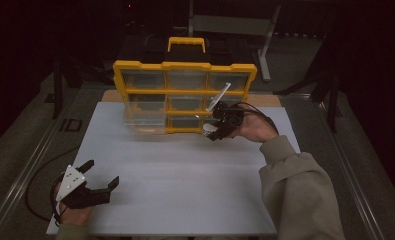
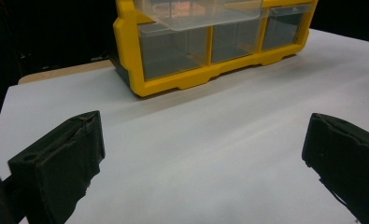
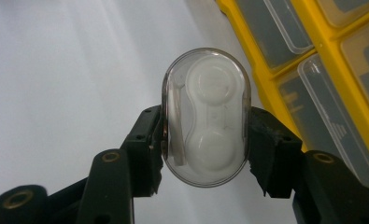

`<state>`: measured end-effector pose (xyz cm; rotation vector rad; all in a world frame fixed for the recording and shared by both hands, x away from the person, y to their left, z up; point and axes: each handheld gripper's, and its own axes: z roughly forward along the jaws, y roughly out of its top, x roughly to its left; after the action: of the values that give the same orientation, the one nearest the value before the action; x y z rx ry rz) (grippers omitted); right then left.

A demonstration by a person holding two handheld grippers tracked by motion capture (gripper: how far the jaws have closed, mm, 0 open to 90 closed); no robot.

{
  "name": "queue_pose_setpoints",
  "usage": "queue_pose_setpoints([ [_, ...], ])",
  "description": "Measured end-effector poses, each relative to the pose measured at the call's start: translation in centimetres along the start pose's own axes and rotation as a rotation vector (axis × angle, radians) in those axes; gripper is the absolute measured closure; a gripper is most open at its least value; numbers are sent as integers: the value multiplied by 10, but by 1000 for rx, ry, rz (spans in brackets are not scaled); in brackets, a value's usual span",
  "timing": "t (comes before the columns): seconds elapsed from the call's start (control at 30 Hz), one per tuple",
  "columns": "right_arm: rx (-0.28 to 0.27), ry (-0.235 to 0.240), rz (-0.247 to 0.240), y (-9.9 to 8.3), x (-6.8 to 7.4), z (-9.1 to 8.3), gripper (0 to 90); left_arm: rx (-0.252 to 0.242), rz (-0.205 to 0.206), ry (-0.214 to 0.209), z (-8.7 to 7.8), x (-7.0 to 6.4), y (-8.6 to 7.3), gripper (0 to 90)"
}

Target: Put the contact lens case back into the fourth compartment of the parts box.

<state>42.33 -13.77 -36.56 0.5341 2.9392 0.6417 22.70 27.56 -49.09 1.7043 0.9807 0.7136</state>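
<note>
Dim room, black beyond the table. White sheet (image 1: 175, 170) over a wooden tabletop (image 1: 112, 95), grey floor (image 1: 30, 125) around. 1 grey metal stand (image 1: 265, 45) at the back, dark frame legs (image 1: 59, 85) left and right.

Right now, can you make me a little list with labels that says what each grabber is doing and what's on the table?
right gripper: shut on the clear oval plastic case with white round parts inside
left gripper: open, holding nothing, low over the white table sheet
yellow plastic drawer organizer: upright at the sheet's far edge
clear drawer: pulled out on the organizer's left side
</note>
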Motion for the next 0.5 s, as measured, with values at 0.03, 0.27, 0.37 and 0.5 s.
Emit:
queue_pose_setpoints([
  [0.03, 2, 0, -1, 1, 0, -2, 488, 0, 0, 0, 0, 0, 0, 0],
  [0.27, -3, 2, -9, 6, -1, -6, 488, 0, 0, -1, 0, 0, 0, 0],
  [0.37, -6, 3, -12, 8, -2, -8, 488, 1, 0, -2, 0, 0, 0, 0],
  [0.5, -6, 2, -11, 12, -3, -10, 488, 0, 0, -1, 0, 0, 0, 0],
])
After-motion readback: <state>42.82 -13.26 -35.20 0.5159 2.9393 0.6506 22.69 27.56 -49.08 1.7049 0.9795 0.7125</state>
